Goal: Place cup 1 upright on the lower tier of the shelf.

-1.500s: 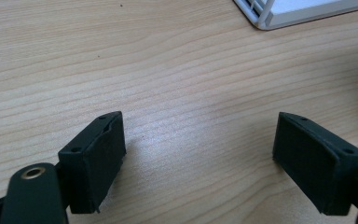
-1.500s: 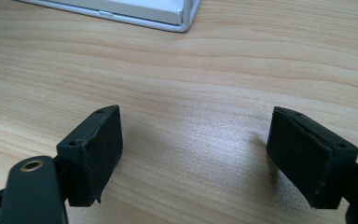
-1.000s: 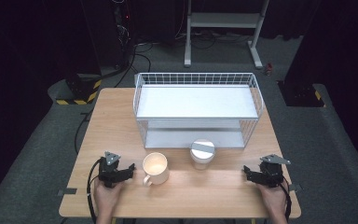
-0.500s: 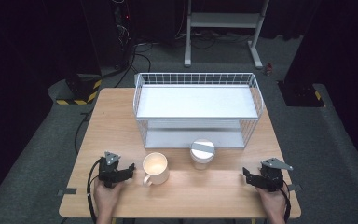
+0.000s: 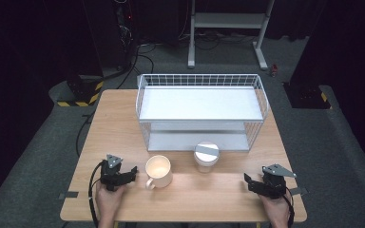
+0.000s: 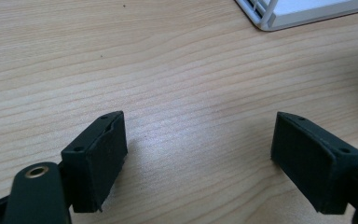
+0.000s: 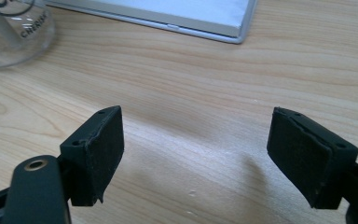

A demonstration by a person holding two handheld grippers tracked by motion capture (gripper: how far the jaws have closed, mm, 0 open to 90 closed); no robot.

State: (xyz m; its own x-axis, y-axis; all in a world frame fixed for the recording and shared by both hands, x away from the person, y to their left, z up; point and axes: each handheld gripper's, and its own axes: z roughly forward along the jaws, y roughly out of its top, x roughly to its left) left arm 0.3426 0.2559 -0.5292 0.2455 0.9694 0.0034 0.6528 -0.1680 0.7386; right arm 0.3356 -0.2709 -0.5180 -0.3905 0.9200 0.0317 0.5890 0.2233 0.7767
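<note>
right gripper (image 7: 193, 156) jaws apart, just closing over bare table (image 7: 191, 93), clear cup (image 7: 16, 28) printed, lidded overhead

a lab or recording studio is showing here: black curtains are surrounding a lone wooden table (image 5: 123, 114) on grey carpet (image 5: 43, 156), with cables (image 5: 138, 50), hazard tape (image 5: 76, 102) and a metal stand (image 5: 228, 21) sitting behind.
</note>
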